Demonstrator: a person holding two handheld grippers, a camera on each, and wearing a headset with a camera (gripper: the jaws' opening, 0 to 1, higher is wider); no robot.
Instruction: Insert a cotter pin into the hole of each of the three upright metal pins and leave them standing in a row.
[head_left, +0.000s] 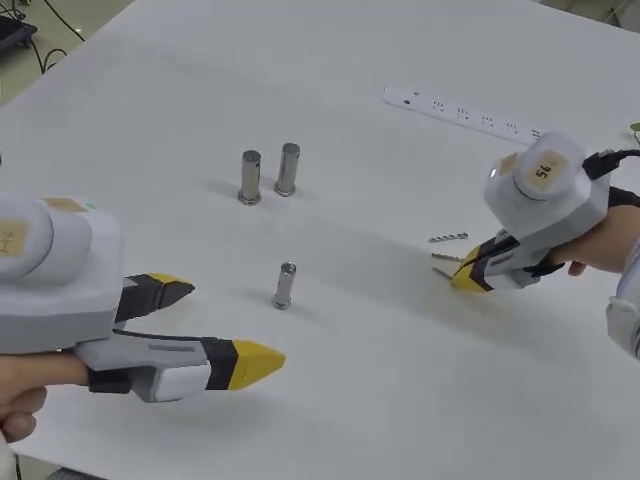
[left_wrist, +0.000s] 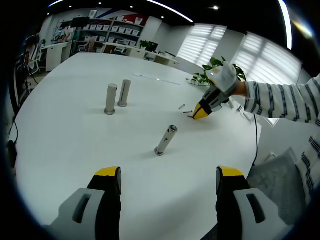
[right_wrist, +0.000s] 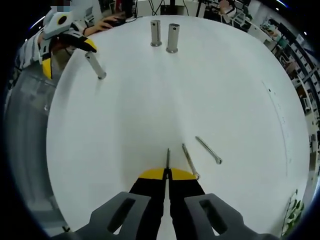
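Right tool (right_wrist: 167, 175) clamped on one cotter pin (right_wrist: 167, 159); second cotter pin (right_wrist: 189, 161) and third cotter pin (right_wrist: 208, 150) lie loose just beside its tips. Left tool (left_wrist: 170, 175) jaws wide apart. I count three upright on the tabletop (head_left: 400, 380): first metal pin (head_left: 250, 177) and second metal pin (head_left: 288, 168) side by side, third metal pin (head_left: 285, 285) apart, nearer the left tool.

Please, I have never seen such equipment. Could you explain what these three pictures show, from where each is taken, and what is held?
A person holds two hand tools, grippers, each with two yellow-tipped jaws. One picture comes from a camera on the person's head; the two round ones come from cameras on the grippers themselves. On the white table stand three metal pins; a power strip lies farther back. The left gripper is open and holds nothing. The right gripper is shut on a cotter pin; two more cotter pins lie beside it.
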